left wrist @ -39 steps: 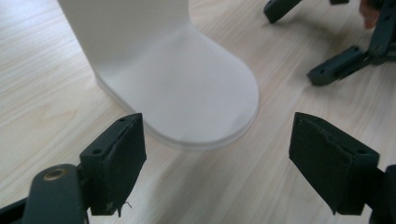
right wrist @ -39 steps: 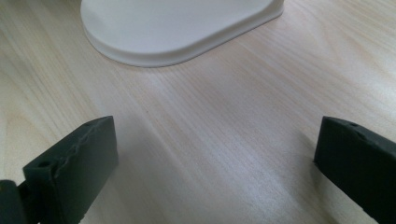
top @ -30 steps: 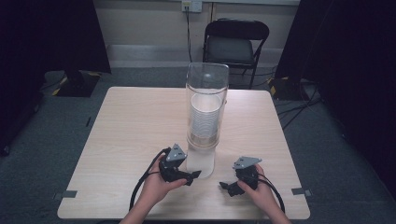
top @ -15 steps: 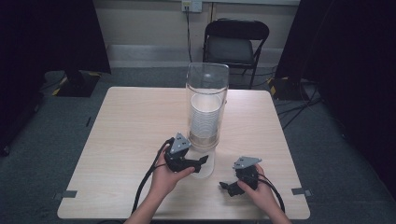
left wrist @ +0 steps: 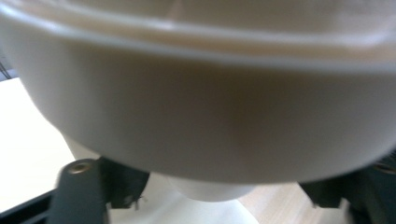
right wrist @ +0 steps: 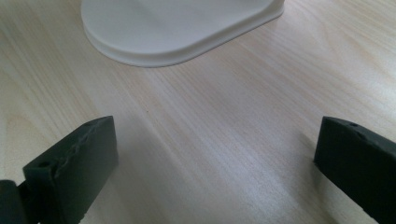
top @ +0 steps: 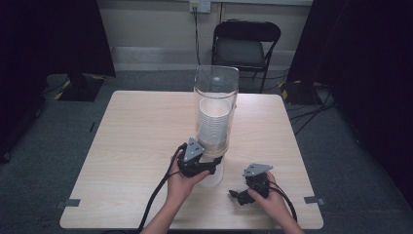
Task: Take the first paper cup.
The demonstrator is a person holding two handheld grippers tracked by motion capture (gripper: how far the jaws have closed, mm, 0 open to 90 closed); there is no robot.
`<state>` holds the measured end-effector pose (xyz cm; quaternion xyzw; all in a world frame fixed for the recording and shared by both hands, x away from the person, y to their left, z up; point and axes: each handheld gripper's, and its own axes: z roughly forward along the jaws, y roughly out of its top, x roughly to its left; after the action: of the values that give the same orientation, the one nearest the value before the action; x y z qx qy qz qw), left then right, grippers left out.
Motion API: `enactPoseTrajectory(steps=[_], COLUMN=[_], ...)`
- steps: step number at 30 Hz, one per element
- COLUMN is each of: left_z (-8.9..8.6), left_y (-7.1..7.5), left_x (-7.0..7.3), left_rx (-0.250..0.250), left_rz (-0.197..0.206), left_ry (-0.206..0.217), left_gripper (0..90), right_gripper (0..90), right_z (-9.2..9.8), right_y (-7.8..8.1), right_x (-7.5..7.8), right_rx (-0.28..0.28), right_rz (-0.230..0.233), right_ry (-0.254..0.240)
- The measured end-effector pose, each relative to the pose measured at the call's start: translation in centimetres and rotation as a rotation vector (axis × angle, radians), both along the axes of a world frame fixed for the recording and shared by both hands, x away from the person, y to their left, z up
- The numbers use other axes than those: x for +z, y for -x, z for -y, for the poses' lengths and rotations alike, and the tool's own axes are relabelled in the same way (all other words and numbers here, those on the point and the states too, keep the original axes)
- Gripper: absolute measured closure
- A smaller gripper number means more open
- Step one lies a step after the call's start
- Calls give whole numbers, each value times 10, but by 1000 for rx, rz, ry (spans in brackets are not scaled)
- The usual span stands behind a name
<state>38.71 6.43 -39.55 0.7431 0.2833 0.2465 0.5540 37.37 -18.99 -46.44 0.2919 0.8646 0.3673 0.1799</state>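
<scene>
The cup dispenser (top: 215, 122) stands in the middle of the surface (top: 136, 131). The left tongs (top: 207, 168) have just been closing around the cup (left wrist: 205, 135) under its tube. The right tongs (top: 239, 196) rest open, to the right of its base.

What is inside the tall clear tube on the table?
The clear tube holds a stack of white cups in its lower half; the upper half looks empty. The left claw covers the stack's bottom end.
</scene>
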Motion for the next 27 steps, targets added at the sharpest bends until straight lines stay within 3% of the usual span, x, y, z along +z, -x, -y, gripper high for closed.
enactPoseTrajectory(steps=[11, 14, 15, 17, 20, 24, 27], left_z=[0, -1, -2, -3, -6, -15, -22], left_y=[1, -2, -1, 4, 4, 3, 4], left_x=[-5, -35, -48, -62, -61, -63, -67], left_rx=[0, 28, 17, -10, -24, -20, -13], left_rz=[17, -240, -234, -233, -221, -208, -226], left_ry=[16, -269, -279, -195, -157, -176, -184], left_gripper=[363, 369, 369, 367, 365, 363, 363], right_gripper=[0, 0, 0, 0, 0, 0, 0], right_z=[0, 0, 0, 0, 0, 0, 0], right_y=[0, 0, 0, 0, -1, -1, -1], right_x=[0, 0, 0, 0, 0, 0, 0], right_rx=[0, 0, 0, 1, 8, 8, 9], right_rz=[0, 0, 0, 0, -2, -2, -2], right_ry=[0, 0, 0, 0, 2, 2, 2])
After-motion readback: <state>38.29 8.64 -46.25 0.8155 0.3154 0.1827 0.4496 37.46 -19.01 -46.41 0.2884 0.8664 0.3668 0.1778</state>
